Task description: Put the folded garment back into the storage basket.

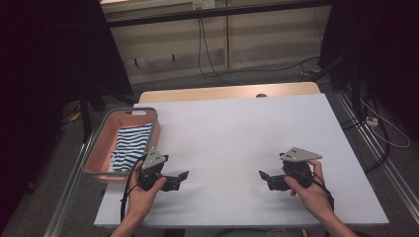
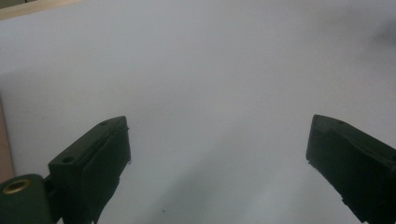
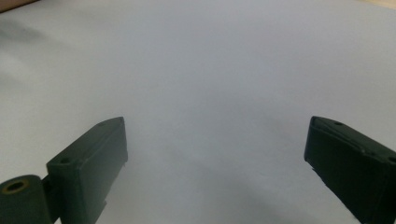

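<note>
Striped cloth (image 1: pixel 131 147) partly hidden by basket (image 1: pixel 99 136) wall and left gripper (image 1: pixel 180 177); forearms cut off at the high view's bottom edge.

Even, soft light from above falls on the white tabletop (image 1: pixel 237 133), which reads bright but slightly grey, without glare. The room around it sinks into near-black at both upper corners of the high view. Faint, diffuse shadows lie under the tongs (image 2: pixel 217 158). Both gripper views are soft and hazy, the far tabletop blurred, with dim smudges toward the corners.
</note>
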